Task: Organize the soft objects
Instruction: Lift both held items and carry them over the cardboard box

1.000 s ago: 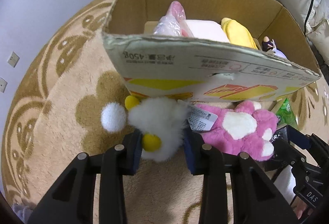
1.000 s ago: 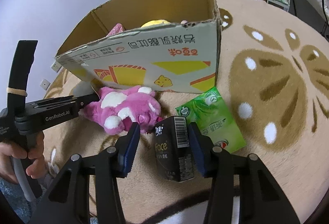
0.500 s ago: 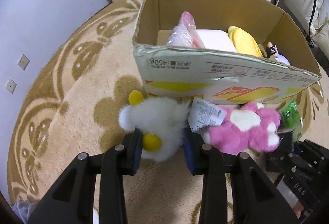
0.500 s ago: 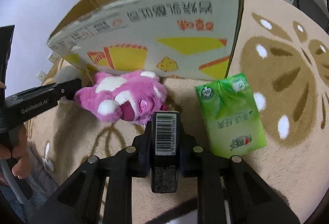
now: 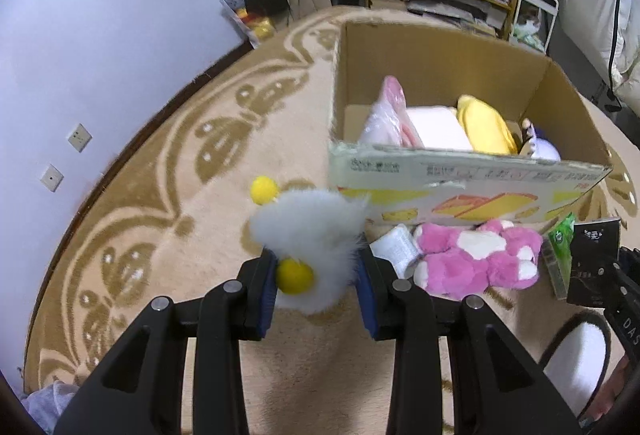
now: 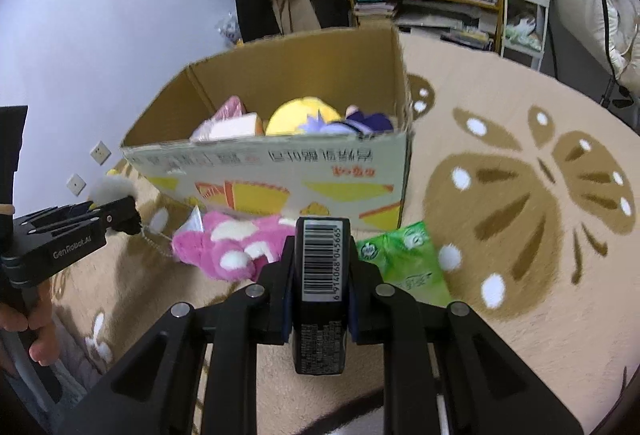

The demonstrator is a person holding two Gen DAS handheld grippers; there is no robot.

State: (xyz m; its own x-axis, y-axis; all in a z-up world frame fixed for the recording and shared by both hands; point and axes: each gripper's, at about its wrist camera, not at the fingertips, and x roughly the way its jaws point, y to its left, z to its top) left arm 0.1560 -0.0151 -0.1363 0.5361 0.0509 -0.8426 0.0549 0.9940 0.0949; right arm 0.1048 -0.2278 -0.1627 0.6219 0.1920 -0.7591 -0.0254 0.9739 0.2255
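Left wrist view: white fluffy toy (image 5: 310,231) sits pinched in the left gripper (image 5: 316,285), lifted just before the cardboard box (image 5: 448,71). The right gripper (image 6: 320,301) is clamped on 1 black tissue pack (image 6: 320,275). Raise both above the near wall before releasing; the pink plush (image 6: 228,249) and green pack (image 6: 408,261) remain on the rug (image 6: 520,295).

white fluffy toy (image 5: 308,231) gripped, perhaps lifted
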